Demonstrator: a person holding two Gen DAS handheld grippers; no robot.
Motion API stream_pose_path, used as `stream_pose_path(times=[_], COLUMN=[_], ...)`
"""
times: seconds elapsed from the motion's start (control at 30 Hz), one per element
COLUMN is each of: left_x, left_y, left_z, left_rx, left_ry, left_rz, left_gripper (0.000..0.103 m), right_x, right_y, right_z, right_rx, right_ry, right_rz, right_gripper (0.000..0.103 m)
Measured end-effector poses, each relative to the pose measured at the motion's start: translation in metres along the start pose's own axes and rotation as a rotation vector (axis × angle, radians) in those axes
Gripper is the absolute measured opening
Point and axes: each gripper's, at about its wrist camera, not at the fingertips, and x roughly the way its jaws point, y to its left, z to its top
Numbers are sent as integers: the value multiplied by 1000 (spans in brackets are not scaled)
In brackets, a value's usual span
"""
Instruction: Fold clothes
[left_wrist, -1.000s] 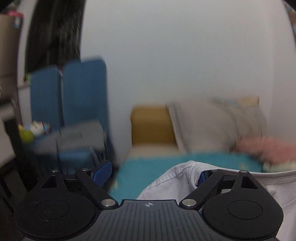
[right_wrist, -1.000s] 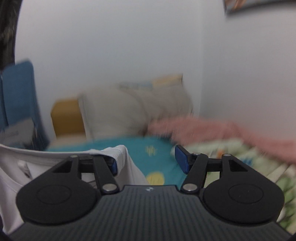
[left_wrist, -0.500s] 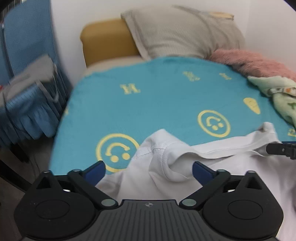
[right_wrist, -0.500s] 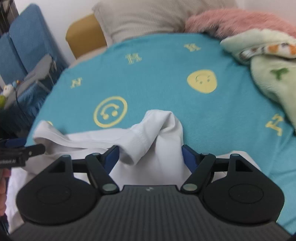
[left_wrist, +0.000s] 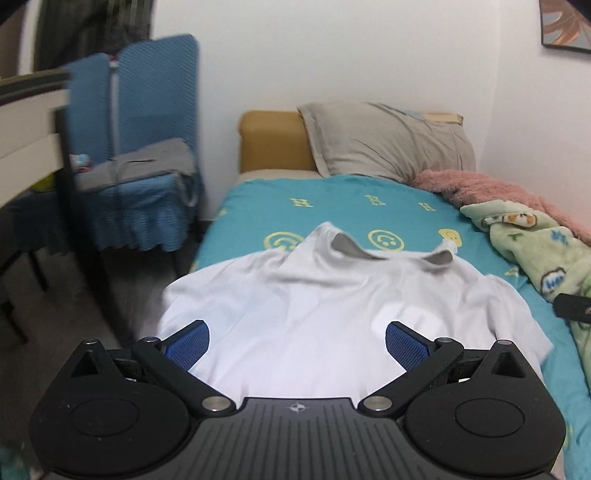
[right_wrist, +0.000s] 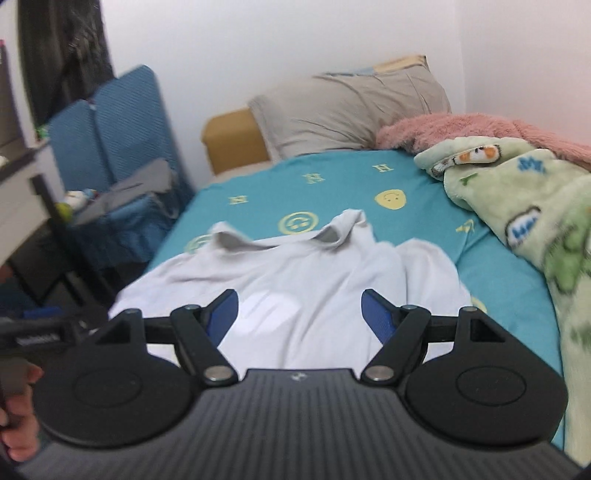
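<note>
White shirt (left_wrist: 306, 306) lies spread on the teal sheet (left_wrist: 332, 206), collar toward the grey pillow (left_wrist: 388, 144). Left gripper (left_wrist: 295, 341) gapes wide, holding nothing; right gripper (right_wrist: 299, 314) likewise. Green blanket (right_wrist: 517, 199) bunched by the wall, blue chair (left_wrist: 136, 147) beside the bed

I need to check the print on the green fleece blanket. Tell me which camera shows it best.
The right wrist view: the pale green fleece blanket fills its right side, showing cartoon animal and cloud prints, though the near part blurs. The left wrist view catches only a smaller strip at its right edge.
</note>
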Motion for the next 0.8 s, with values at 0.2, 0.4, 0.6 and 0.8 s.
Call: stream_pose_path(times=[0.2,0.4,0.6,0.8], left_x=[-115,-164,-169,-149], left_y=[11,19,35,40], left_z=[-49,-85,-108,-113], left_rx=[-37,-1,-29,-42], left_ry=[-71,-102,-73,-34], left_rz=[33,72,89,103], left_gripper=[102,102,102,101], right_x=[-85,-129,-136,-135], right_y=[23,32,35,37], right_z=[-32,-51,-70,-70], right_rx=[-28,-46,-45,-44], right_ry=[-37,-102,-100,-126], right_rz=[16,72,98,94], right_gripper=[75,75,75,75])
